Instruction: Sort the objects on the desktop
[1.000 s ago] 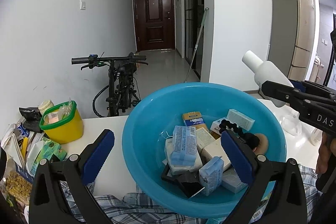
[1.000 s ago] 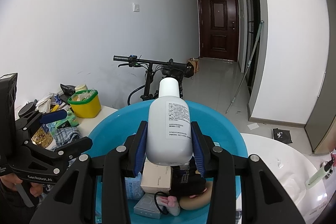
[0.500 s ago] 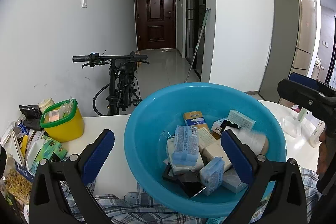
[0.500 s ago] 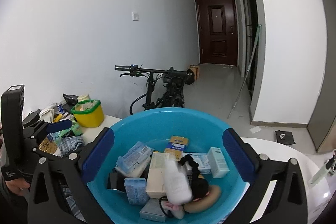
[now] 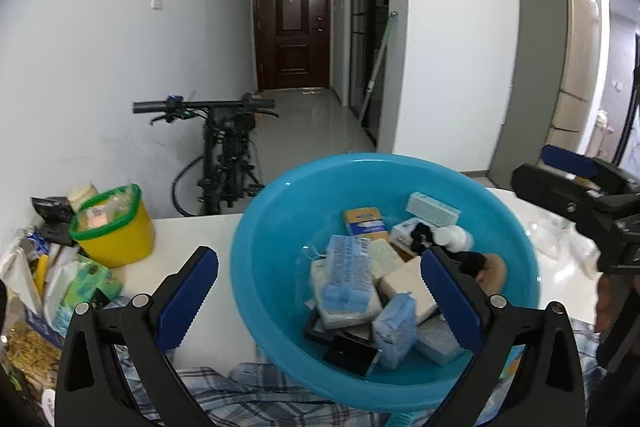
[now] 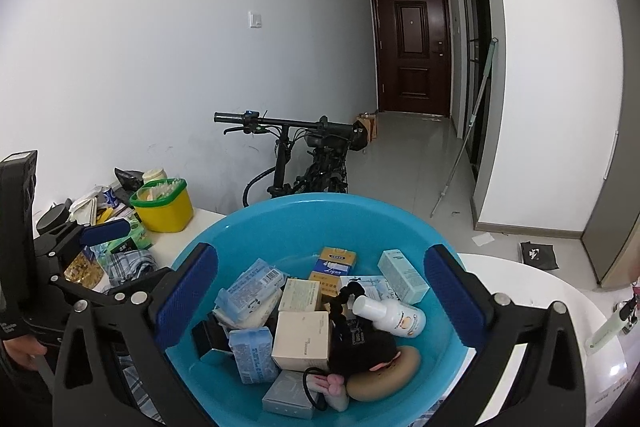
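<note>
A blue plastic basin [image 5: 280,211] [image 6: 280,223] on the white table holds several boxes, tissue packs, a black pouch and a white bottle [image 6: 390,315] lying on its side; the bottle's cap shows in the left wrist view [image 5: 452,237]. My left gripper [image 5: 316,299] is open and empty, hovering at the basin's near left rim. My right gripper [image 6: 320,299] is open and empty above the basin's near side. It also shows at the right edge of the left wrist view [image 5: 580,195].
A yellow tub with a green rim [image 5: 114,227] [image 6: 166,205] and a pile of packets [image 5: 60,275] lie left of the basin. A plaid cloth [image 5: 256,395] lies under its near edge. A green tube [image 6: 612,323] lies at right. A bicycle [image 5: 224,151] stands behind the table.
My right gripper opened and let go of the white bottle, which dropped into the basin and rolled onto its side. The right gripper drew back. The left gripper stayed open.
</note>
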Motion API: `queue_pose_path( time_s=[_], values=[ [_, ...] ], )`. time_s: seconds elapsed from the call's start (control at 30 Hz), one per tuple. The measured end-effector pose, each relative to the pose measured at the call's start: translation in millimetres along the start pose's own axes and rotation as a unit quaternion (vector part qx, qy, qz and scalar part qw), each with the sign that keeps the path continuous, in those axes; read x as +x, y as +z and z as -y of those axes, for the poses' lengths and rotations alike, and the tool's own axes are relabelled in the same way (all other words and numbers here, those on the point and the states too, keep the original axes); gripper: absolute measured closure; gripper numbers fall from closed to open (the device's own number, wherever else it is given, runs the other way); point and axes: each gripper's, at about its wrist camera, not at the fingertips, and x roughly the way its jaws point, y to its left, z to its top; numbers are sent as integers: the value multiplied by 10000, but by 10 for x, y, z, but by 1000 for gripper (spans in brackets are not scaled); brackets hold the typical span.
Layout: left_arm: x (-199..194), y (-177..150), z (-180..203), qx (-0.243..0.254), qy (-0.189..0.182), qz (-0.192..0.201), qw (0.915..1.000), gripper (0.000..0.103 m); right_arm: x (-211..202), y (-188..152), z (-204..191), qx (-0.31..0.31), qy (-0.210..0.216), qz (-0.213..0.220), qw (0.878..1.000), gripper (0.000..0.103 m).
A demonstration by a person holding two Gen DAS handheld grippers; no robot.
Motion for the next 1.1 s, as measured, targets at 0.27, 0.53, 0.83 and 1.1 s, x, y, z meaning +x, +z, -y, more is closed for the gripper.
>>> queue_pose_path(
  time_s=[0.27,0.53,0.83,1.1],
  values=[
    [-6,6,-30,-88,1,-10,10000,0,67,-25,-52,-100,19,-160,9998,0],
    [-4,10,-39,-72,-1,-5,10000,0,24,-4,-136,-193,46,-110,9997,0],
    [-6,12,-41,-67,-37,-12,10000,0,42,-6,-131,-179,33,-152,9997,0],
    [4,7,-1,-1,-54,-74,10000,0,61,-13,-99,-98,96,-187,9997,0]
  ],
)
